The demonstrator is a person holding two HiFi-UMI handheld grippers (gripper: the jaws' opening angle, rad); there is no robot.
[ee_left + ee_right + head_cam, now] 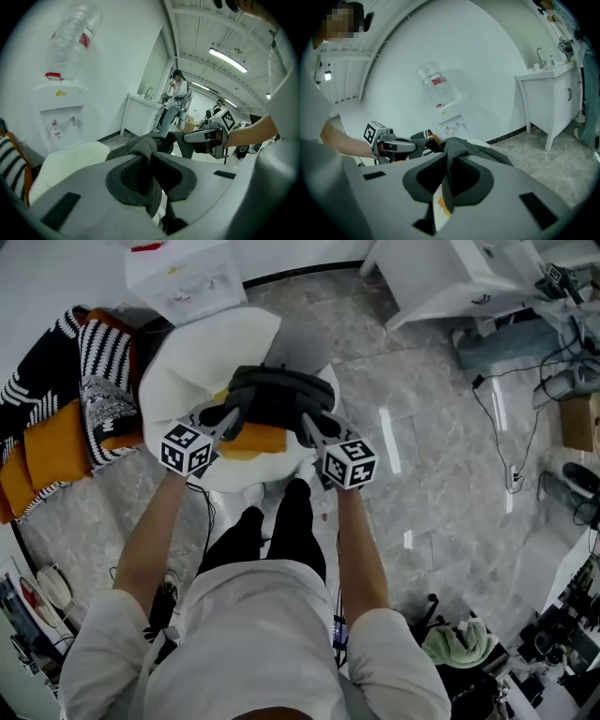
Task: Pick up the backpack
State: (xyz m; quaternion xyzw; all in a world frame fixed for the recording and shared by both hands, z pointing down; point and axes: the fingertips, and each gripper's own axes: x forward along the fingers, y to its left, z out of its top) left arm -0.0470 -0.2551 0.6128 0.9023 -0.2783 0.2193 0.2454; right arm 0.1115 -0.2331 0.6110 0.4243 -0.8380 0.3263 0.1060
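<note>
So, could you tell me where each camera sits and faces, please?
Head view: person's head, steeply down onto the dark grey fabric backpack; forearms, legs, left tool, right tool show.
Left gripper view: on the left tool, along jaws clamped on backpack fabric; right forearm shows.
Right gripper view: on the right tool, likewise; left forearm shows.
Shared: both gripper views face the white water dispenser.
</note>
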